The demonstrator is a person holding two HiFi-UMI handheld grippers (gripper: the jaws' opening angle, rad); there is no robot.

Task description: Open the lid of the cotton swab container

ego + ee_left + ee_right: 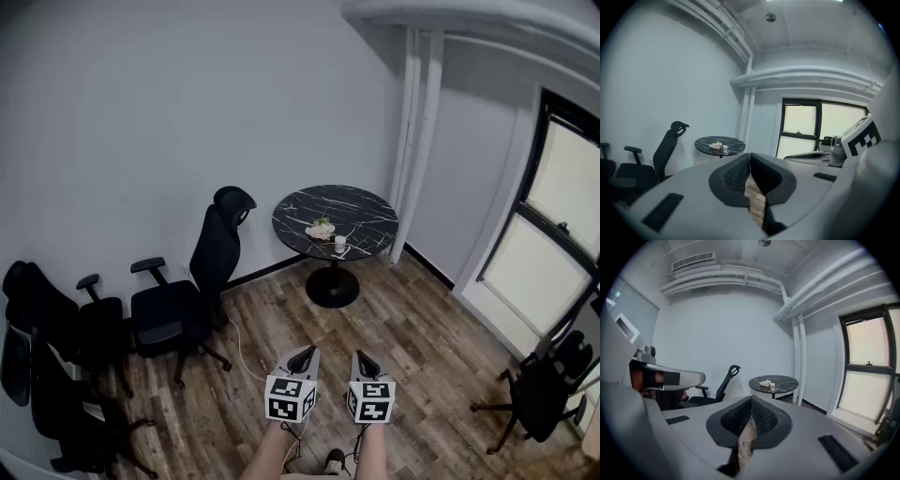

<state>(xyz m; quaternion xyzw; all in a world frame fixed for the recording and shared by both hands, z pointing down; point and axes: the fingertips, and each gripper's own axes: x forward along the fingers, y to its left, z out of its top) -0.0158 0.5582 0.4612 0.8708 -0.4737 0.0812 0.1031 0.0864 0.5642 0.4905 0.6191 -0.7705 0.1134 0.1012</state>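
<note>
A small white cotton swab container (340, 244) stands on the round black marble table (366, 211) across the room, beside a small bunch of pale flowers (322, 228). It also shows tiny in the left gripper view as the container (725, 147) and in the right gripper view as the container (772, 386). My left gripper (303, 355) and right gripper (366, 360) are held side by side low in the head view, far from the table. Both are shut with nothing between the jaws, seen as left gripper (750, 155) and right gripper (751, 398).
A black office chair (192, 291) stands left of the table, with more black chairs (56, 356) along the left wall and another chair (548, 389) at the right by the window (553, 234). Wood plank floor (422, 347) lies between me and the table.
</note>
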